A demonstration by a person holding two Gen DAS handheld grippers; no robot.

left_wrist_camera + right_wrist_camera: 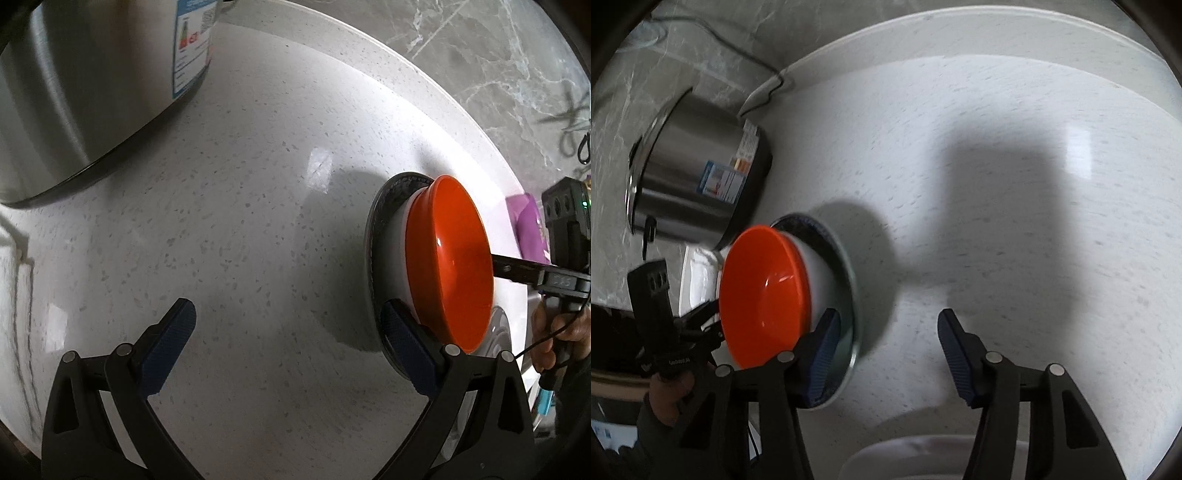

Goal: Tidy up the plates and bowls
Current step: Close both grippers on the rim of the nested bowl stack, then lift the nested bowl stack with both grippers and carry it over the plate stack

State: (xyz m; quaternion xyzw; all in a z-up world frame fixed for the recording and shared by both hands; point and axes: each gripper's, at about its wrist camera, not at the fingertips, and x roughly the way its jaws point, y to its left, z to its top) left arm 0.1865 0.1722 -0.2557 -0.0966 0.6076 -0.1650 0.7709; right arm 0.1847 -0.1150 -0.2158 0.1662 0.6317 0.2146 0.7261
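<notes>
- orange bowl [452, 258] is nested in a white bowl [397, 251], stacked on a dark plate [375, 236] on the speckled counter [240, 221].
- left gripper [288, 325] jaws are held apart, nothing clamped.
- right gripper [886, 339] jaws are held apart w/ nothing between; one finger [823, 354] is seen just beside the plate rim.
- steel pot [690, 173] is set near the stack.

Orange bowl [454, 266] atop white bowl [397, 254], dark plate [376, 221]

Both tools [288, 325] [886, 332] gaping, angled down
</notes>
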